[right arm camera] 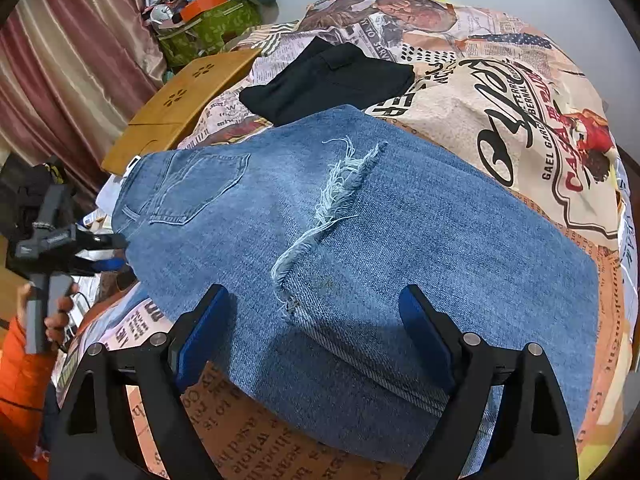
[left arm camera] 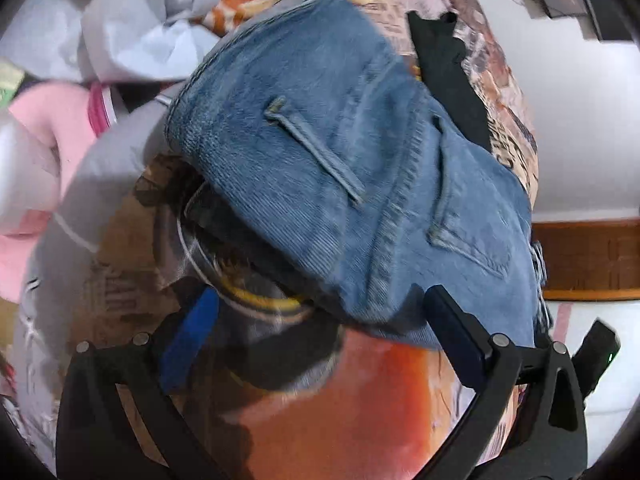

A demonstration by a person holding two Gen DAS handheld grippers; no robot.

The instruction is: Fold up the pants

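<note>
Blue jeans [right arm camera: 360, 240] lie folded on a newspaper-print bedspread [right arm camera: 500, 120], with a frayed hem [right arm camera: 336, 196] across the top layer and a back pocket at the left. My right gripper [right arm camera: 314, 320] hovers open over the near fold, its blue pads apart above the denim. In the left wrist view the jeans' waist end [left arm camera: 320, 160] shows a belt loop and a pocket. My left gripper [left arm camera: 320, 332] stands open, and the denim's lower edge reaches in between its fingers without being pinched. The right wrist view shows that gripper [right arm camera: 112, 250] at the jeans' left edge, held by a hand in an orange sleeve [right arm camera: 24, 368].
A folded black garment [right arm camera: 328, 76] lies behind the jeans. A wooden lap tray [right arm camera: 180, 104] sits at the bed's far left, with a green bag of clutter [right arm camera: 208, 28] and a striped curtain [right arm camera: 60, 60] beyond. Crumpled white cloth [left arm camera: 132, 28] and a pink item [left arm camera: 52, 128] lie nearby.
</note>
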